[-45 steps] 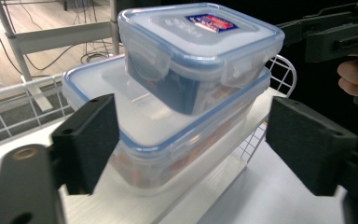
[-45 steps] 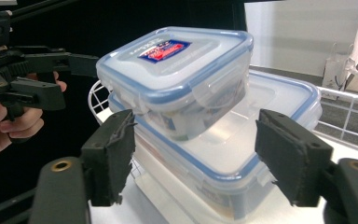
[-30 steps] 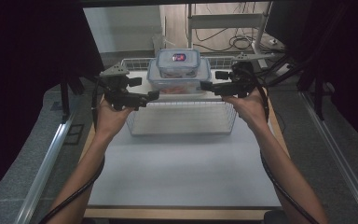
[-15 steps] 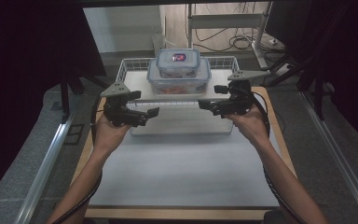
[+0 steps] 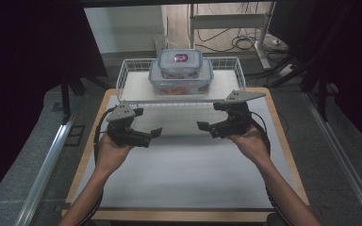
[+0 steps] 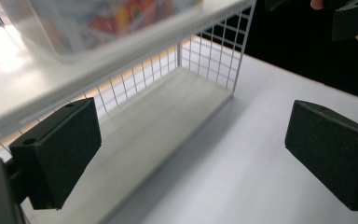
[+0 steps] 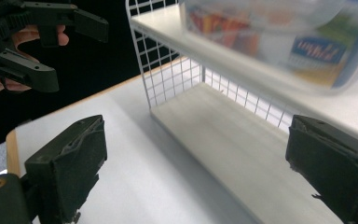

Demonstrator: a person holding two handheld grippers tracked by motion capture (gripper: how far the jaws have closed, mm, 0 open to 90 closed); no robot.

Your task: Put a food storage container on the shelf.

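White surface (image 5: pixel 184 165) carries a wire rack (image 5: pixel 127 75) at 12 o'clock. On its top shelf: large container (image 5: pixel 181 82), small container (image 5: pixel 180 61) stacked on it. Left gripper (image 5: pixel 154 134) at 9, right gripper (image 5: pixel 202 127) at 3, near the rack. Both jaws wide, just been opening, nothing between.

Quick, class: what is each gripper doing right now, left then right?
Left gripper: open, holding nothing; jaws have just been opening.
Right gripper: open, holding nothing; jaws have just been opening.
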